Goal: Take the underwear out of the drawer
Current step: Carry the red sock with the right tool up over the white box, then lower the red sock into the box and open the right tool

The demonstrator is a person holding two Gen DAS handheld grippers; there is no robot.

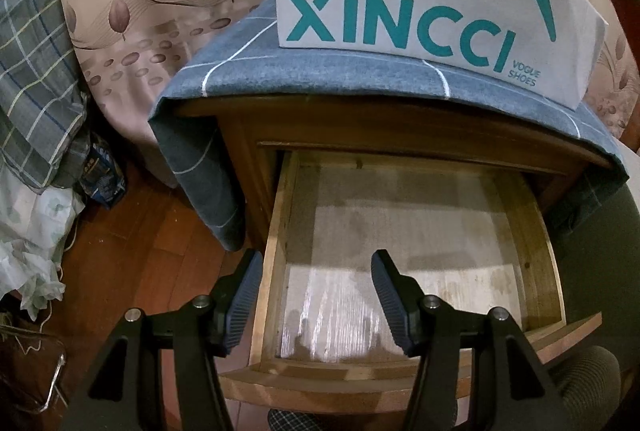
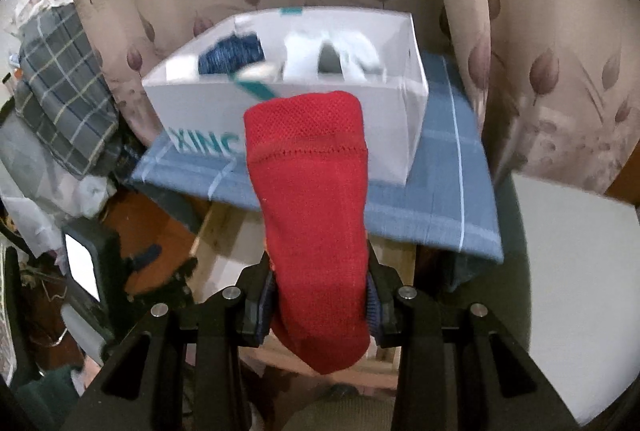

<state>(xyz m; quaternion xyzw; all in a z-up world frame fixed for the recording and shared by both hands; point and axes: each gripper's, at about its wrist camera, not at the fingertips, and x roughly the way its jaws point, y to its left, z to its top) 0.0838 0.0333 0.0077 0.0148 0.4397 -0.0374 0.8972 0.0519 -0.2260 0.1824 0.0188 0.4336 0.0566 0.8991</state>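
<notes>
left gripper (image 1: pixel 316 295): fingers spread above drawer (image 1: pixel 536 247) | right gripper (image 2: pixel 320 295): fingers pinching red underwear (image 2: pixel 312 191), raised

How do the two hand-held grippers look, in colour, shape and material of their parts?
The left gripper has a matte black frame of angular struts with triangular cut-outs and round silver bolt heads. Its two fingers carry dark blue ribbed pads. The right gripper is built the same: black struts, silver bolts, dark blue pads at the fingers. No cables, printed markings or sleeves show on either.
</notes>
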